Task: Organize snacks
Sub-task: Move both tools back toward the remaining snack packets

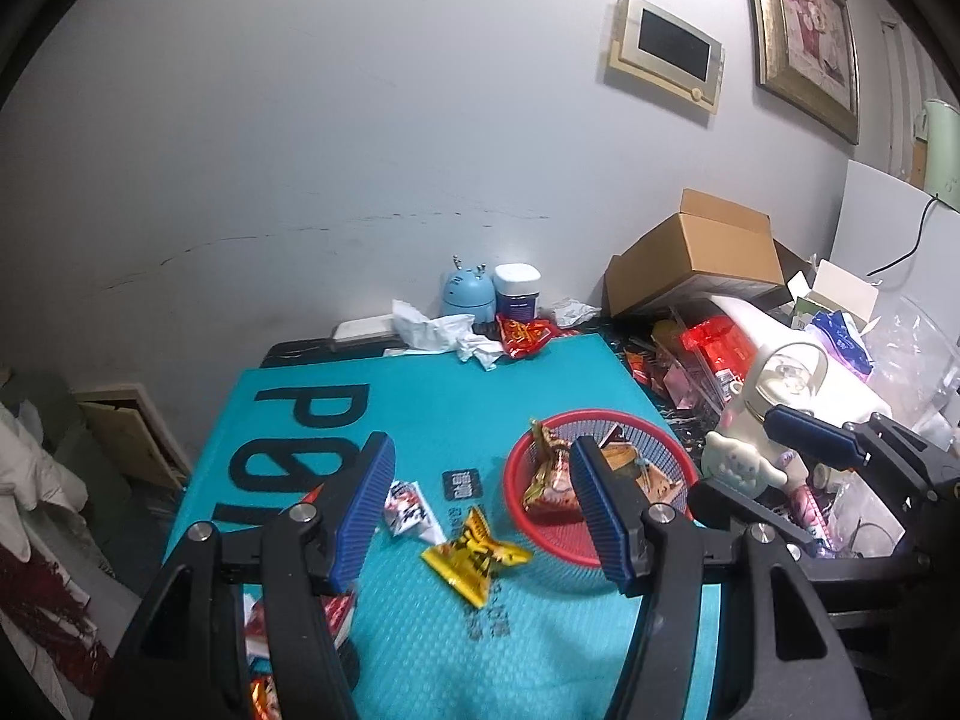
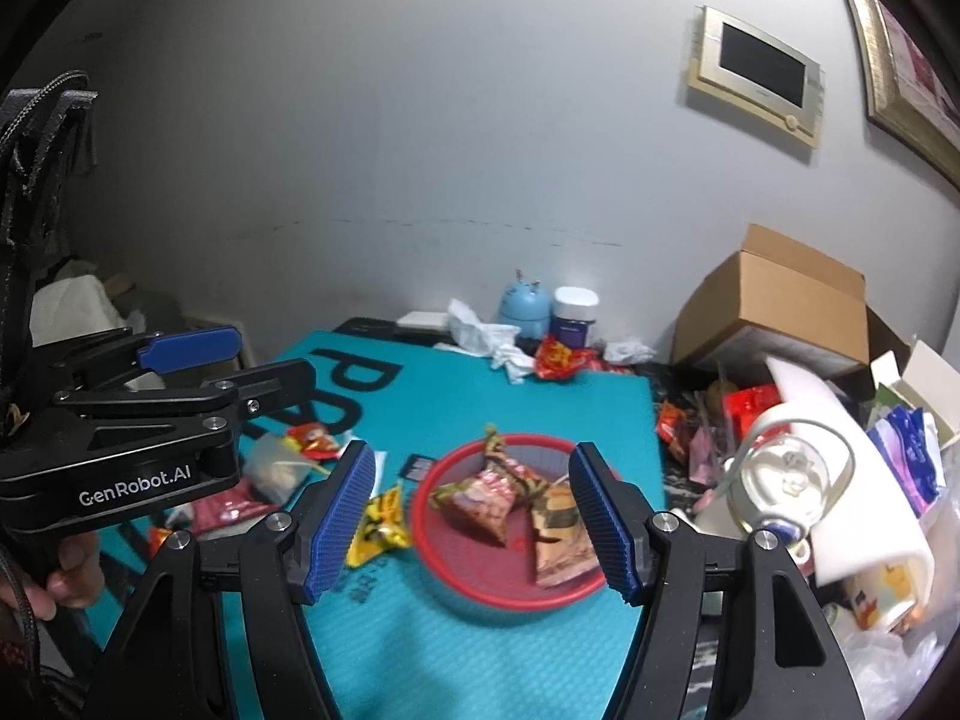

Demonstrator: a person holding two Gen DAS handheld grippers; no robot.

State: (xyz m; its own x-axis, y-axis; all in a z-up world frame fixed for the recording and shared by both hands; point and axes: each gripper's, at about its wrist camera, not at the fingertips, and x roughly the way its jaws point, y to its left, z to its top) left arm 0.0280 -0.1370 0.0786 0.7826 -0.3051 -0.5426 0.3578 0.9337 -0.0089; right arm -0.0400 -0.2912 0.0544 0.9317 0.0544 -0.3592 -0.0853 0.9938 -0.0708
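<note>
Both grippers above teal foam mat (image 1: 372,630) on bench, nothing gripped.
Mat: largest, black lettering. Round red mesh plastic basket (image 2: 480,591) near its right edge, two brown-pink snack packets (image 2: 489,504) inside. Left gripper (image 1: 483,516) jaws partly open, empty; right gripper (image 2: 471,522) likewise, over the basket. Yellow crinkled snack packet (image 1: 477,555) on mat just left of basket; white-red snack packet (image 1: 411,510) beside it.

Both hand-held grippers (image 1: 480,516) (image 2: 471,522) — agape, empty
</note>
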